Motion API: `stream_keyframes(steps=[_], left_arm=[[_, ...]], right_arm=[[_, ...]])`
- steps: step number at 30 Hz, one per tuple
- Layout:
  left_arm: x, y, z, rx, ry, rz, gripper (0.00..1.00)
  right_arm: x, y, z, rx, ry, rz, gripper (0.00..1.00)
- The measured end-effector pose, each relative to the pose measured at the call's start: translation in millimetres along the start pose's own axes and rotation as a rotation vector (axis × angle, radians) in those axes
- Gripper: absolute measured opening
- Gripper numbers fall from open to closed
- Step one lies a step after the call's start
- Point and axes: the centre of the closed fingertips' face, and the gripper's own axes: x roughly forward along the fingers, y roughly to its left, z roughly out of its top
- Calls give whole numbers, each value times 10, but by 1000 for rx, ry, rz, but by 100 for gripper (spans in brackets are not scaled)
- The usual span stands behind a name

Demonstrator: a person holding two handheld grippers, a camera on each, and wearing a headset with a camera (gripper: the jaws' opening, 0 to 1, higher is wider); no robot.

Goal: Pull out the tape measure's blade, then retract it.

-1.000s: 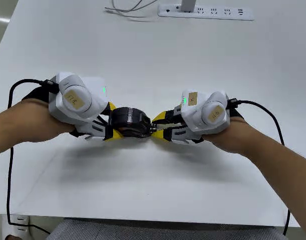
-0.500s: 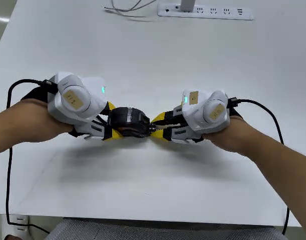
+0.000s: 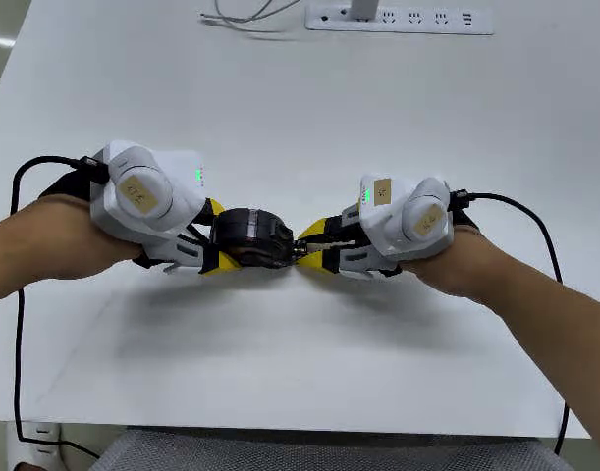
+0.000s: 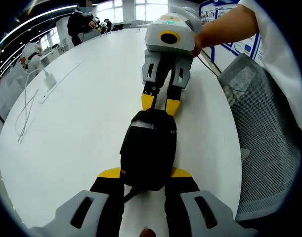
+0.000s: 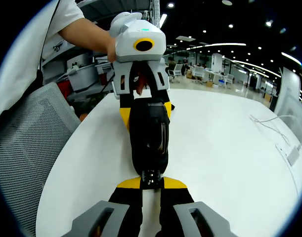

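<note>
Black tape measure (image 3: pixel 252 238) clenched in my left gripper (image 4: pixel 147 173); right gripper (image 5: pixel 151 185) nips the hook tab (image 5: pixel 151 176) at its end. Risk: shallow pinch slips off once I pull, blade snaps back.

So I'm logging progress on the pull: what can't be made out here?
1. Length of blade out: right gripper view, the right hand-held gripper tips cover it at the tape measure mouth.
2. Case markings: head view, too small.
3. White cable: head view, runs off the top edge.

Bright, even overhead light — soft shadows on the white table (image 3: pixel 280 343), fisheye bending at the edges.
</note>
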Motion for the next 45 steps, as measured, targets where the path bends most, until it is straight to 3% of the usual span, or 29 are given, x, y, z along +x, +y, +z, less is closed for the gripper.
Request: stream_keyframes(steps=[10, 14, 45], left_arm=[[2, -5, -2, 1, 1, 0, 26], [4, -7, -2, 7, 20, 5, 26], [-8, -5, -8, 2, 15, -1, 26]], right_arm=[[-83, 7, -55, 7, 6, -10, 8], [-145, 2, -99, 10, 10, -17, 8], [-493, -14, -327, 14, 52, -49, 8]])
